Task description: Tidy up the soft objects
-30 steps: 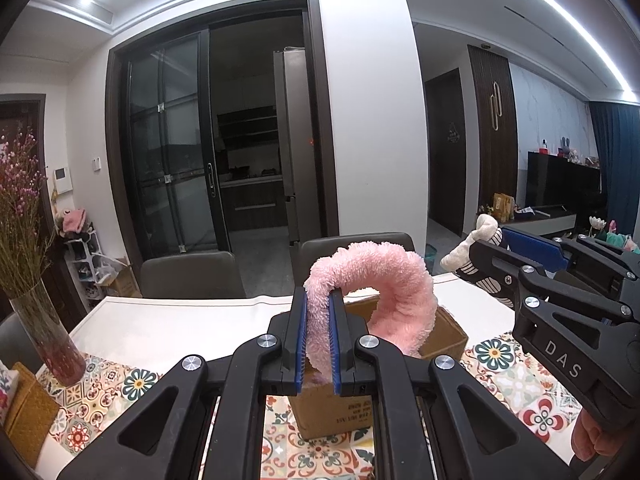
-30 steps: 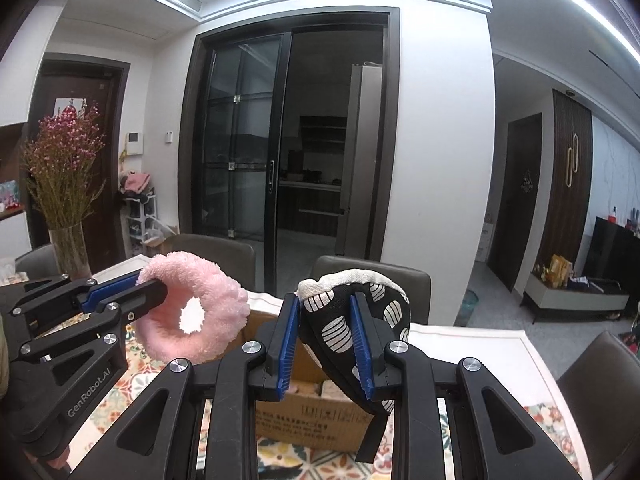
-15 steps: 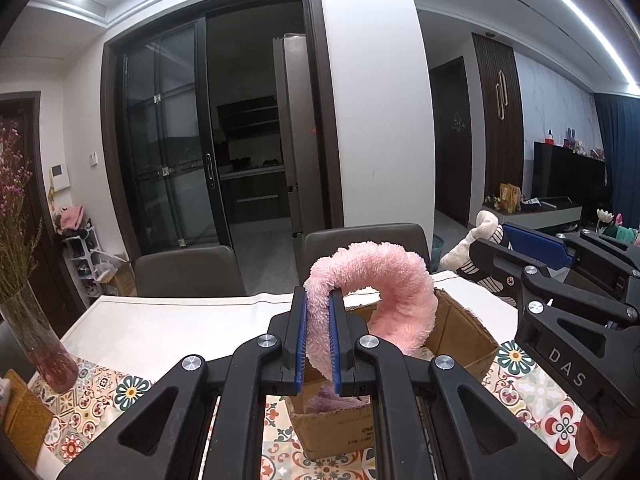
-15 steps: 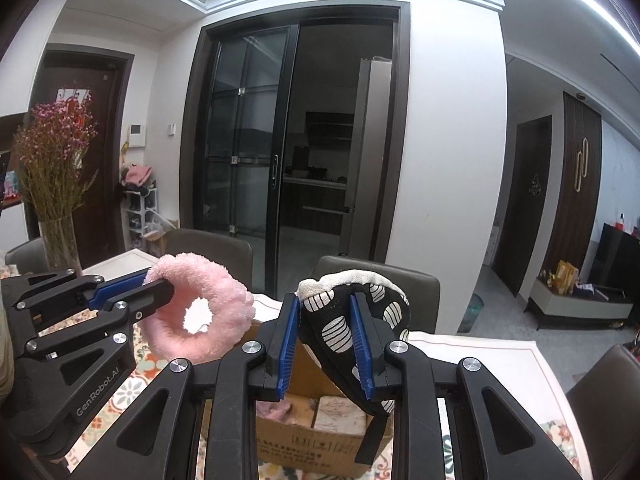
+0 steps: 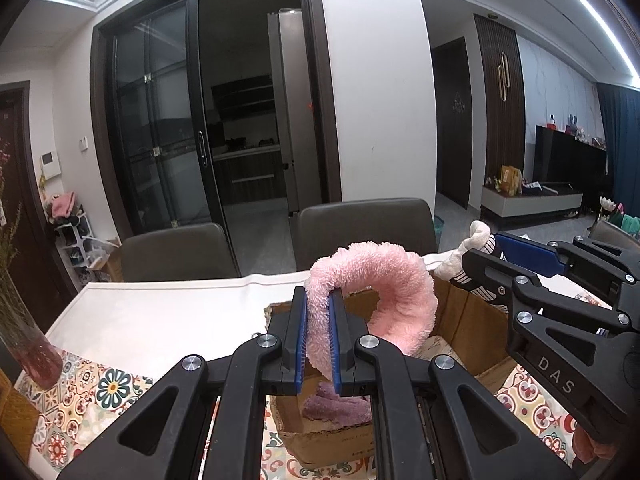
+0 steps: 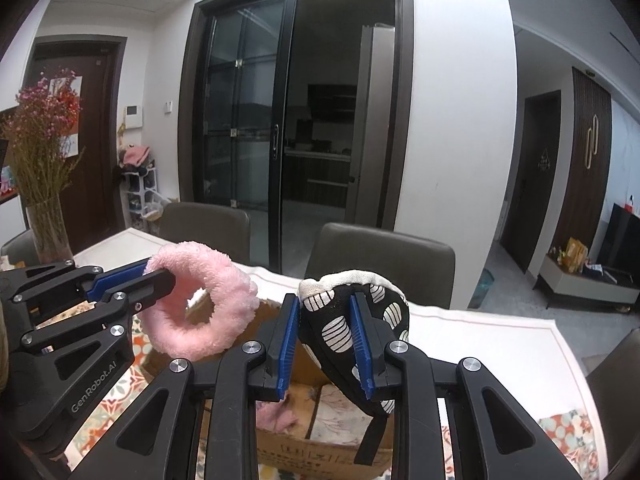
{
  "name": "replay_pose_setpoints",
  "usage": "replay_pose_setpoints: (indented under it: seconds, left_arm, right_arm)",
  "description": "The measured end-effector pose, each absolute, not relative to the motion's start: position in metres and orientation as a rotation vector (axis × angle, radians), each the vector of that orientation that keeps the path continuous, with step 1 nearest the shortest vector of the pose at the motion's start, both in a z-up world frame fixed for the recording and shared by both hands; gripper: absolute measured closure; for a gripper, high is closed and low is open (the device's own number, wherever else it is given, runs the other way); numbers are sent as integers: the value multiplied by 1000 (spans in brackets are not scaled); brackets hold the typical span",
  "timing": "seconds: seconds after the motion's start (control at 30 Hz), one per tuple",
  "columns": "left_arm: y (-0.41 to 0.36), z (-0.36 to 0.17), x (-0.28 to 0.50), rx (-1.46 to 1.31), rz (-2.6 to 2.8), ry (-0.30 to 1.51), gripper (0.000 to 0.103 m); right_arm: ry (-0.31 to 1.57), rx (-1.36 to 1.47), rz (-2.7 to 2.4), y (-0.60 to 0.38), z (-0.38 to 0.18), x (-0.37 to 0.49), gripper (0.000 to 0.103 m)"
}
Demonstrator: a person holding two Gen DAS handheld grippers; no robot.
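Lower left of the right wrist view – left gripper (image 6: 160,276) clamped tight on the fluffy pink ring (image 6: 204,304), held over the open cardboard box (image 6: 320,452) at bottom centre; centre – right gripper (image 6: 324,340) pinching the black-and-white patterned fabric piece (image 6: 340,320), partly closed, above the same box on the white table (image 6: 480,328)

Pink fluffy ring (image 5: 394,280), black pouch (image 6: 352,320) with white striped ovals and cream edge, brown box (image 5: 464,312), blue pads (image 6: 286,344), colourful floral cloth (image 5: 100,392).
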State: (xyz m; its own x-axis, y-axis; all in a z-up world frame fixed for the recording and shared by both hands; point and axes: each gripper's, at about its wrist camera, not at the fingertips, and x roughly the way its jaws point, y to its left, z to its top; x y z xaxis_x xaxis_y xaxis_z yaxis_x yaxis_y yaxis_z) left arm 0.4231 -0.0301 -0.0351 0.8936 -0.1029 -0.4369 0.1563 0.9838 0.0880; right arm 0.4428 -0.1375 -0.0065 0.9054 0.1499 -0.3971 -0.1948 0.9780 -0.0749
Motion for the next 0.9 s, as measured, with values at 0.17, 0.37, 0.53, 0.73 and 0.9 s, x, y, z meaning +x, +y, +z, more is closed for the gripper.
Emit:
replay_pose_setpoints:
  seconds: [0.17,0.37,0.53,0.73,0.9]
  left_arm:
    - [-34,-48,436,123,-139,480,92]
    - [-36,-62,447,124,-142,523,90]
    - [-36,-71,449,121,-155,550,83]
    - [-35,-71,445,122,-151,545,75]
    - [-32,-67,435,116,-150,535,73]
  right_arm:
    - [434,-108,187,-138,-18,457,76]
    - [472,-114,194,-139,-32,471,75]
    - [500,-121,187,-140,-39,477,68]
    - [528,-112,176,-142,-44,482,54]
    - [534,-106,164,-144,-43,477,54]
